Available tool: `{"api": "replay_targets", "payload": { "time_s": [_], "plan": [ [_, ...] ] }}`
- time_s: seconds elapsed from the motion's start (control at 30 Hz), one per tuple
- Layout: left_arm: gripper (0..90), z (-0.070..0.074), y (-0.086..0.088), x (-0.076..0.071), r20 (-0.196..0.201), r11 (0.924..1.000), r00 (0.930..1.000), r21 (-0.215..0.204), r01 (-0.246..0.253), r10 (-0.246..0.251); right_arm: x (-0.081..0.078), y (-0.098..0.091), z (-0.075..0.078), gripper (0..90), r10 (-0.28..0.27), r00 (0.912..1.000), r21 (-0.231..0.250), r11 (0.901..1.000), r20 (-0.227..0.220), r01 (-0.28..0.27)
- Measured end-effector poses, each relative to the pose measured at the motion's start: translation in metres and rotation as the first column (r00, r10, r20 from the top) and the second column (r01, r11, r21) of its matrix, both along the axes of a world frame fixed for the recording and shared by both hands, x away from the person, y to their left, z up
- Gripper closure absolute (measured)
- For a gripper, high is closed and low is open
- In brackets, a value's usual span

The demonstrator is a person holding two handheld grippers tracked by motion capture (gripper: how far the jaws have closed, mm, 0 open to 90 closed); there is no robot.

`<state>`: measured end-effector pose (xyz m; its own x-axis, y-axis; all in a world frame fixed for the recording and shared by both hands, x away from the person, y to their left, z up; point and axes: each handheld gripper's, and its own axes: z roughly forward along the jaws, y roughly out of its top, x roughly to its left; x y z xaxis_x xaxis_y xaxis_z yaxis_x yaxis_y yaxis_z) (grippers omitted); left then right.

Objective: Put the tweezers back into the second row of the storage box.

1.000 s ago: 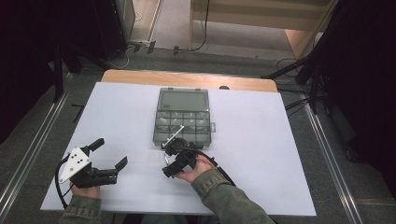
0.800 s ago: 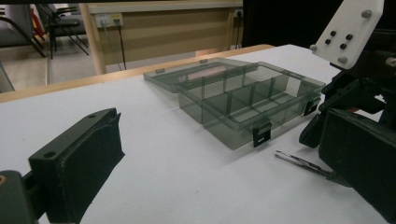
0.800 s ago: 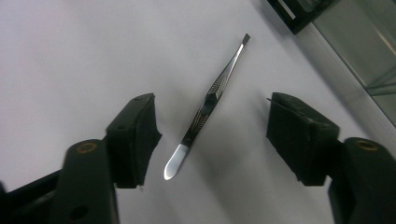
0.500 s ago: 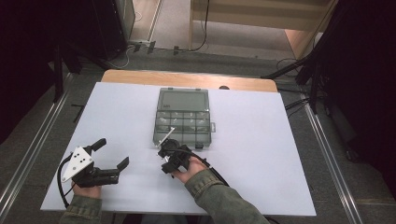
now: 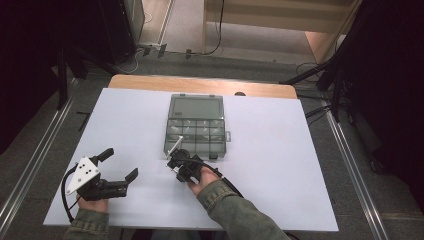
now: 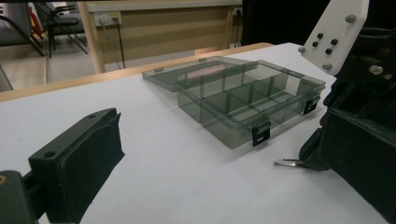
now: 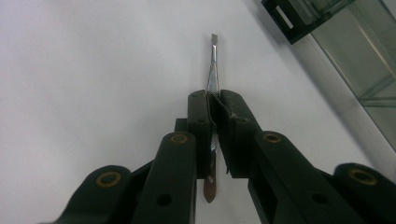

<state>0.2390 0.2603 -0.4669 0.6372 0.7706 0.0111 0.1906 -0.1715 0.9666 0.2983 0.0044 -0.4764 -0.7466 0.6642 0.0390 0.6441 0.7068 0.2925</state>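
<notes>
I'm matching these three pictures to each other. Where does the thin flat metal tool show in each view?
High view: thin flat metal tool, centre, beside the smoky plastic compartment box.
Left gripper view: its tip, lower right.
Right gripper view: centre, clamped in the right gripper.
Shared landmark: the box's black latch.

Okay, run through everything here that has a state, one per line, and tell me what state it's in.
Compartment box: open, lid laid flat behind it, compartments look empty.
Left gripper: open, holding nothing.
Right gripper: shut on the metal tool.
Metal tool: clamped between the jaws, flat tip sticking out ahead.
</notes>
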Motion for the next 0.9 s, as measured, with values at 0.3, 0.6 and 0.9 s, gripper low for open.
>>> {"api": "replay_targets", "payload": {
  "time_s": [0.3,0.6,0.9],
  "plan": [
    [0.0,0.0,0.0,0.0,-0.002,1.0,1.0,-0.003,0.002,-0.002,-0.002,-0.002,0.001,85.8,0.03,0.9995,-0.005,0.9995,-0.01,-0.03],
    [0.0,0.0,-0.001,0.0,-0.006,1.0,1.0,0.002,0.006,-0.006,-0.001,-0.012,0.011,87.4,0.026,0.9996,0.027,0.9993,-0.013,-0.025],
    [0.0,-0.001,-0.002,0.001,-0.007,0.9999,0.9999,0.003,0.011,-0.011,0.002,-0.027,0.024,87.4,0.022,0.9998,0.06,0.9979,-0.002,-0.022]
  ]
}}
